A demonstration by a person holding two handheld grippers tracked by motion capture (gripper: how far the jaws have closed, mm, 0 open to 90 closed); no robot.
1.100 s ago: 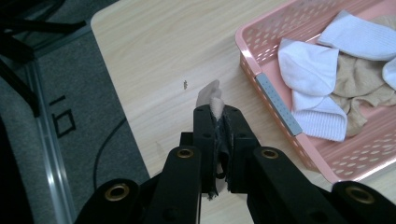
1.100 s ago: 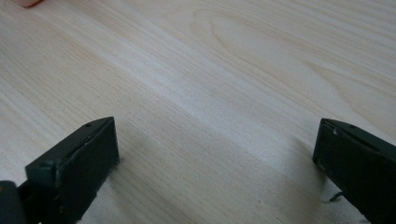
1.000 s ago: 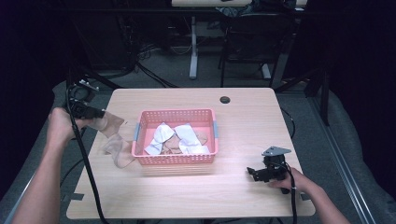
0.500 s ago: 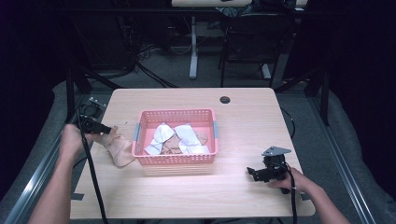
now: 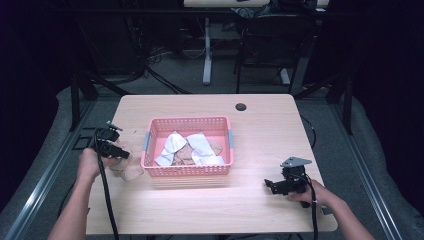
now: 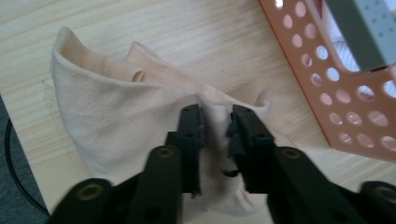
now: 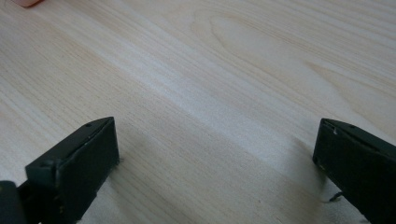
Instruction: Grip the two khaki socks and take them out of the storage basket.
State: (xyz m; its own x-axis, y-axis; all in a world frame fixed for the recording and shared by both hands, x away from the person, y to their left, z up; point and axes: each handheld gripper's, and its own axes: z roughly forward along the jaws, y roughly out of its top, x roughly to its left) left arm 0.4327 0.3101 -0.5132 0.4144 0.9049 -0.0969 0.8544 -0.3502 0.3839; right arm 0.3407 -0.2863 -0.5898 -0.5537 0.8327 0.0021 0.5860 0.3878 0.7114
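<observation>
- Left gripper [image 5: 121,153] sits low at the table's left edge, just left of the basket; its jaws have just been opening and stand narrowly apart.
- Between those jaws, in the left gripper view, a fold of the beige cloth [image 6: 121,121] rises; whether the pads [image 6: 192,128] touch it or only flank it is hard to judge at this angle, though a gap shows on both sides.
- Beige cloth lies crumpled on the wooden table [image 5: 270,125], its right end close beside the pink basket [image 5: 150,150]; from above it shows as a pale heap [image 5: 131,171] under the gripper.
- Pink basket stands mid-table, holding white cloths [image 5: 172,145] and some beige pieces, details too small to make out.
- Small dark round hole [image 5: 241,107] in the tabletop, behind the basket toward the far edge.
- Right gripper [image 5: 270,185] rests near the table's front right corner, well apart from the basket, in the person's hand [image 5: 312,192]; jaws spread wide, bare wood between them.
</observation>
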